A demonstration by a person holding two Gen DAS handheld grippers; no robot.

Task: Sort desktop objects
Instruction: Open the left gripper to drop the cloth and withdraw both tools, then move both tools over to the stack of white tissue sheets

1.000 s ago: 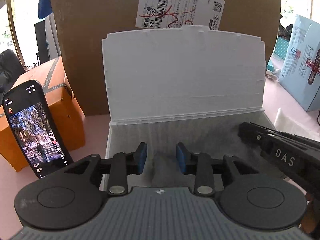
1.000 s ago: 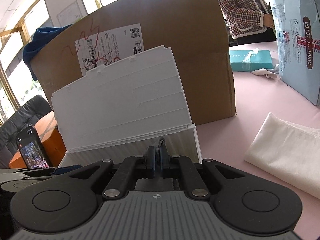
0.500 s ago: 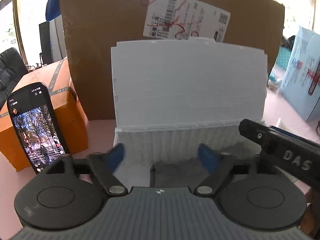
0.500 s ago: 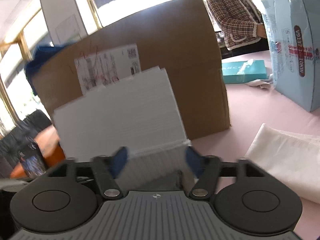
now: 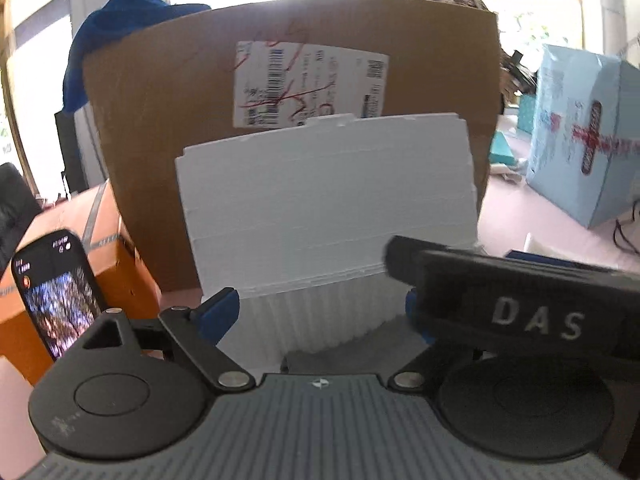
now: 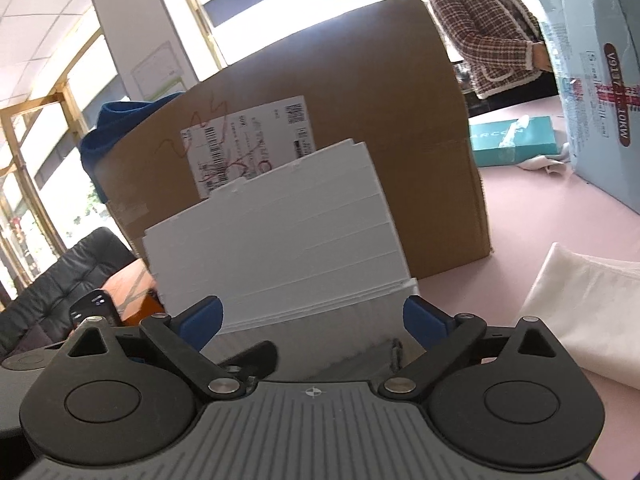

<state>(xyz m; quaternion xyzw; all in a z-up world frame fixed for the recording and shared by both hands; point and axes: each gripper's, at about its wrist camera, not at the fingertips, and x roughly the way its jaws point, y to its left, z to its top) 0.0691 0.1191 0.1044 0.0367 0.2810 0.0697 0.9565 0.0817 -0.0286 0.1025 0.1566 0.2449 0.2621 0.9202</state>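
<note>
A white corrugated box point(image 5: 320, 312) stands open, with its lid point(image 5: 324, 200) upright against a big cardboard carton point(image 5: 168, 128). Low inside it lies a grey soft item point(image 5: 332, 354), mostly hidden by the gripper body. My left gripper point(image 5: 316, 314) is open in front of the box with nothing between its fingers. Its right finger is partly covered by the black body of the right gripper point(image 5: 520, 300). In the right wrist view my right gripper point(image 6: 314, 322) is wide open before the lid point(image 6: 272, 232), and the grey item point(image 6: 360, 354) lies below it.
A lit phone point(image 5: 56, 292) leans on an orange box point(image 5: 104, 240) at the left. A white folded cloth point(image 6: 580, 312) lies on the pink table point(image 6: 520, 216) at the right. Farther back are a teal box point(image 6: 512, 140) and a light blue package point(image 6: 600, 80). A person point(image 6: 480, 20) stands behind.
The right gripper was shut on the grey item a second ago and has let it go. Both grippers opened wide and drew back and up from the box.
</note>
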